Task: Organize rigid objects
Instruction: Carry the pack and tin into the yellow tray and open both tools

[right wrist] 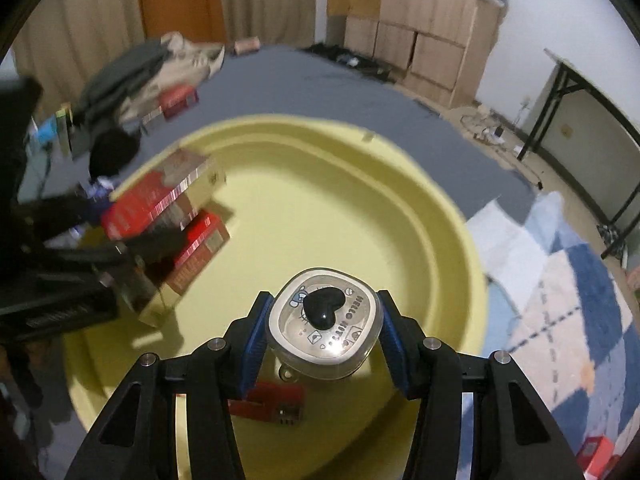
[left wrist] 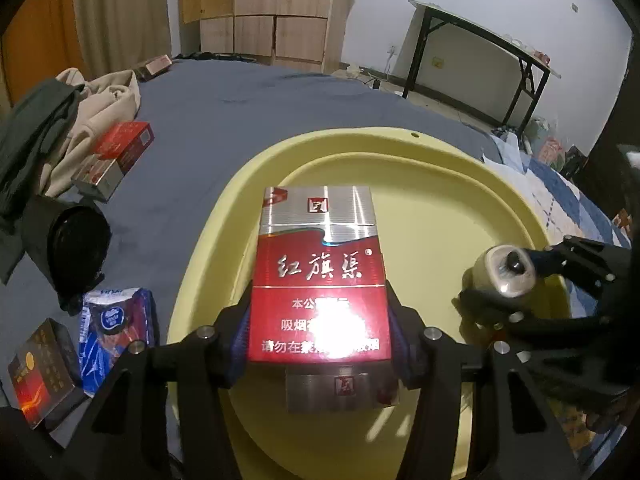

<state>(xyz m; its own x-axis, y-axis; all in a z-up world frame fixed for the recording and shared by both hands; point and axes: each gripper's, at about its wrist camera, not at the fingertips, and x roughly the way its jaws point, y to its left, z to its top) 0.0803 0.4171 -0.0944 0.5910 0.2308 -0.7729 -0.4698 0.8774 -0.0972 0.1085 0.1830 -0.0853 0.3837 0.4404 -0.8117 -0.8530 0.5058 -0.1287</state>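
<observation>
Now, cigarette pack: red and silver cigarette pack (left wrist: 320, 276), long axis running straight away from the left wrist camera, silver lid end pointing forward, over the yellow tub (left wrist: 400, 152).
Left claw: left claw (left wrist: 320, 340) clamped on the pack's lower sides.
Second pack: another red pack (right wrist: 202, 248) lies in the tub beneath it.
Right claw: right claw (right wrist: 322, 340) closed on a small Hello Kitty case (right wrist: 324, 328), heart knob facing up, above the tub's near side.
Surface: tub sits on a grey bed (left wrist: 224, 96).
Room: folding desk (left wrist: 480, 40) by the white wall; wooden wardrobe (left wrist: 260, 8) behind.
</observation>
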